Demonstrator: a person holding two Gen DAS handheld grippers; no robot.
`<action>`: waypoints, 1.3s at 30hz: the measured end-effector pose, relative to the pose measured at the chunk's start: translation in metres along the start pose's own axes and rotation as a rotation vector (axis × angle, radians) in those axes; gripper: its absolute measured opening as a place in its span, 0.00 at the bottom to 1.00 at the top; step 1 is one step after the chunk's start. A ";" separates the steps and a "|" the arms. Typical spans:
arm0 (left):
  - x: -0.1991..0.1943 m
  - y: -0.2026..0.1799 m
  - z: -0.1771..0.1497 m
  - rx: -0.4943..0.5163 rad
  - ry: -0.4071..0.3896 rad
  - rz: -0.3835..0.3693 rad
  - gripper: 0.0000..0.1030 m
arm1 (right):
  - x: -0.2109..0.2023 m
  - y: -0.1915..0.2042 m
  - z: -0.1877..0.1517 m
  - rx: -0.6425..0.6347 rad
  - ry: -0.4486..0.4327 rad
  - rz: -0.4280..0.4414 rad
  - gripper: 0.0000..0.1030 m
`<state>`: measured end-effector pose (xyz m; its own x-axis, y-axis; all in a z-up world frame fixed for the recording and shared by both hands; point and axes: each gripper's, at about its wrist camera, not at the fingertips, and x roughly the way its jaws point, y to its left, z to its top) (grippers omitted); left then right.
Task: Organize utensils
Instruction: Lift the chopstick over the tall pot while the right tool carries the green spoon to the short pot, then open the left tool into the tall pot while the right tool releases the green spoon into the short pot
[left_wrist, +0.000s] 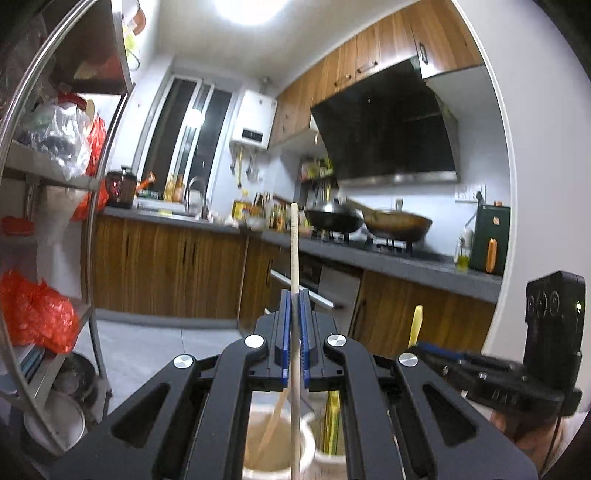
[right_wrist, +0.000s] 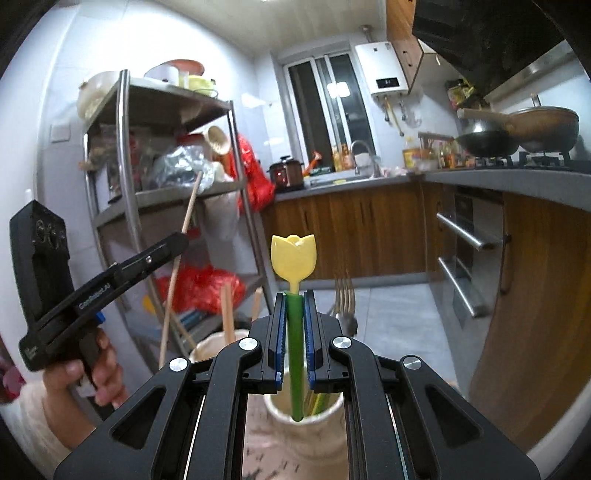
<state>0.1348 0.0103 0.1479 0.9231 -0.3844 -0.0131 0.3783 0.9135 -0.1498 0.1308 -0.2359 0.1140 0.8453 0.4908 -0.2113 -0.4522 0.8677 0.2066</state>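
Standing here watching, and both hands are busy at once. On the left side, the left gripper (left_wrist: 294, 321) is clamped tight on a long wooden stick (left_wrist: 294, 254) (chopstick or a spoon handle, can't tell, the bottom end is hidden). It's pinched partway up the shaft so the stick runs straight up past the fingertips and straight down below them, which I'd guess is to keep it plumb over the beige holder (left_wrist: 275, 452) sitting right underneath the jaws. There's already another wooden utensil (left_wrist: 274, 424) leaning inside that pot.

Moving right, the right gripper (right_wrist: 294, 325) is closed on the green stem of a tulip-topped utensil (right_wrist: 294, 254), with the yellow flower head poking up just beyond the fingertips. The lower end of the stem dips into the mouth of a cream holder (right_wrist: 275, 408) directly below the gripper, next to a few other green and yellow sticks. Grabbing it by the stem keeps the bulky head clear of the pads, makes sense.

Just past the right gripper's right finger there are some forks (right_wrist: 344, 295) standing tines up. Looks to me like sorting by type: wood in one pot, coloured stuff in the other.
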 end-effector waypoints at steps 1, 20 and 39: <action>0.003 -0.002 -0.001 0.008 -0.012 0.008 0.04 | 0.002 -0.001 0.001 0.002 -0.006 -0.001 0.10; 0.020 -0.023 -0.056 0.180 -0.028 0.170 0.04 | 0.041 -0.005 -0.036 -0.033 0.053 -0.004 0.10; 0.008 0.003 -0.081 0.113 0.135 0.157 0.06 | 0.061 -0.005 -0.067 -0.025 0.218 -0.046 0.10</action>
<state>0.1376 -0.0014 0.0670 0.9563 -0.2442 -0.1608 0.2435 0.9696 -0.0243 0.1656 -0.2057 0.0365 0.7852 0.4536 -0.4216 -0.4237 0.8900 0.1684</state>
